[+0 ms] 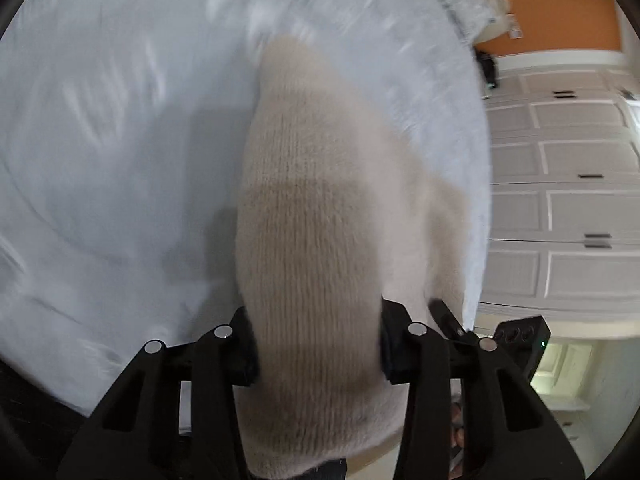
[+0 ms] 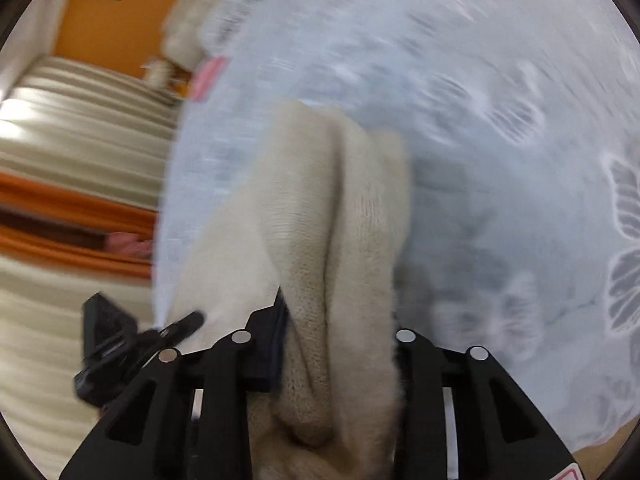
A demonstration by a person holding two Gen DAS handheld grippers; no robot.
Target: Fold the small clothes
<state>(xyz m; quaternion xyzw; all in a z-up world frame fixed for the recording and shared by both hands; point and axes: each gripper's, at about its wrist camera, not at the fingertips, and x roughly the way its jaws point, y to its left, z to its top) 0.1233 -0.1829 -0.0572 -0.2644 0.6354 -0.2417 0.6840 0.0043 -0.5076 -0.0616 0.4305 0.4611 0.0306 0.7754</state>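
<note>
A cream knitted garment (image 1: 316, 216) hangs from my left gripper (image 1: 318, 344), which is shut on its edge and holds it above a pale blue bedspread (image 1: 120, 140). In the right wrist view the same cream knit (image 2: 340, 240) is bunched in folds between the fingers of my right gripper (image 2: 340, 344), which is shut on it. The other gripper shows at the edge of each view, at the right in the left wrist view (image 1: 516, 340) and at the left in the right wrist view (image 2: 108, 352). Both views are blurred by motion.
The bedspread (image 2: 500, 120) has a white leaf pattern. White panelled cabinets (image 1: 568, 200) and an orange wall (image 1: 560, 12) stand beyond the bed's right edge. A striped cream and orange cover (image 2: 72, 184) and a pink item (image 2: 206, 76) lie to the left.
</note>
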